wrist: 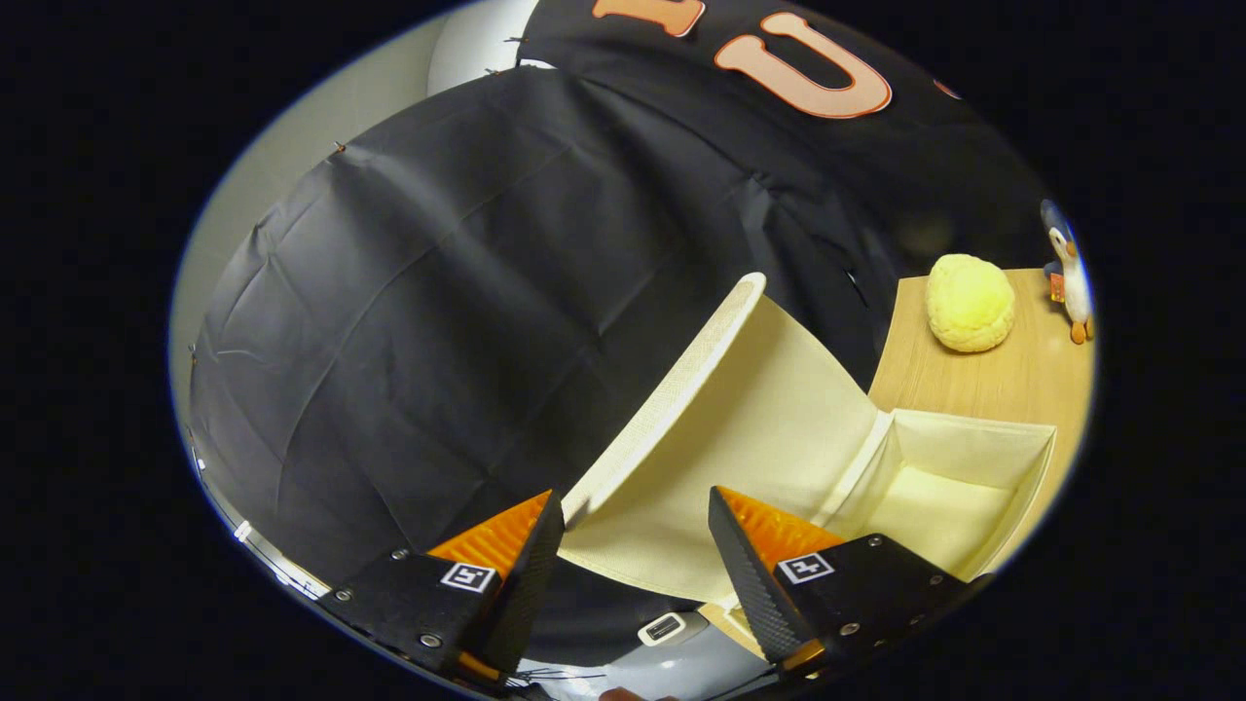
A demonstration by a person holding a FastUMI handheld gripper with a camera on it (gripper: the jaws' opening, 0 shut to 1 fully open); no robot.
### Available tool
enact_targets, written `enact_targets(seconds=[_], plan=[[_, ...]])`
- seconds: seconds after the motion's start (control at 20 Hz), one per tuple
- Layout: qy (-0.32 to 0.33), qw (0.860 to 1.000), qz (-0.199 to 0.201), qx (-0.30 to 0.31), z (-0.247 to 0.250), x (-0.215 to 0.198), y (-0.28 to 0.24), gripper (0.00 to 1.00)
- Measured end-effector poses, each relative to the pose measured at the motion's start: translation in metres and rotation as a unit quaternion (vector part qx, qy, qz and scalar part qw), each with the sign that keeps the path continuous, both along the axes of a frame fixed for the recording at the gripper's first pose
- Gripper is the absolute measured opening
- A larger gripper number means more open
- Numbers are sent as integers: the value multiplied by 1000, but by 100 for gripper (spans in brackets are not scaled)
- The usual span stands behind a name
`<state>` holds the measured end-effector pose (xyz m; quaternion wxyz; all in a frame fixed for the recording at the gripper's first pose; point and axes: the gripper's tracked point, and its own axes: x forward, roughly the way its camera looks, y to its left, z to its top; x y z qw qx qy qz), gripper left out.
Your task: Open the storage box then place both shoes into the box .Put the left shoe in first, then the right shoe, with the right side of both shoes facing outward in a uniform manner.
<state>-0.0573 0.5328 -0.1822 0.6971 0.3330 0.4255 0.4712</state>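
- The gripper [635, 545] stood wide, its two fingers well apart. The lower edge of the raised lid [740, 428] lay in the gap between them, nearer the finger on the 9 o'clock side, and I could not tell whether either finger touched it — certainly both did not press on it.
- The lid was a cream fabric flap, swung up and tilted back, rising from the fingers toward 1 o'clock against the dark booth wall.
- The storage box [973, 433] sat just beyond the lid at about 3 o'clock of the fingers. Its mouth was open and the part of the interior in view held nothing.
- It rested on a wooden table [1012, 380].
- Farther off at 2 o'clock, a yellow plush ball [970, 302] and a small penguin toy [1068, 273] stood on that table, well apart from the box.
- By my judgement the opening step was done or nearly so — the lid was up. Both placements remained: left shoe first, then the right, right sides facing outward.
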Motion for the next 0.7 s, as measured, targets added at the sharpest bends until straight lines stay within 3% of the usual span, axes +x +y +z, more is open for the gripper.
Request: enact_targets(seconds=[0.25, 0.5, 0.7], plan=[[-17, 999, -16, -29, 6, 16, -17, 92], [-22, 996, -58, -65, -20, 27, -89, 92], [-36, 981, -93, -167, -81, 29, -164, 92]])
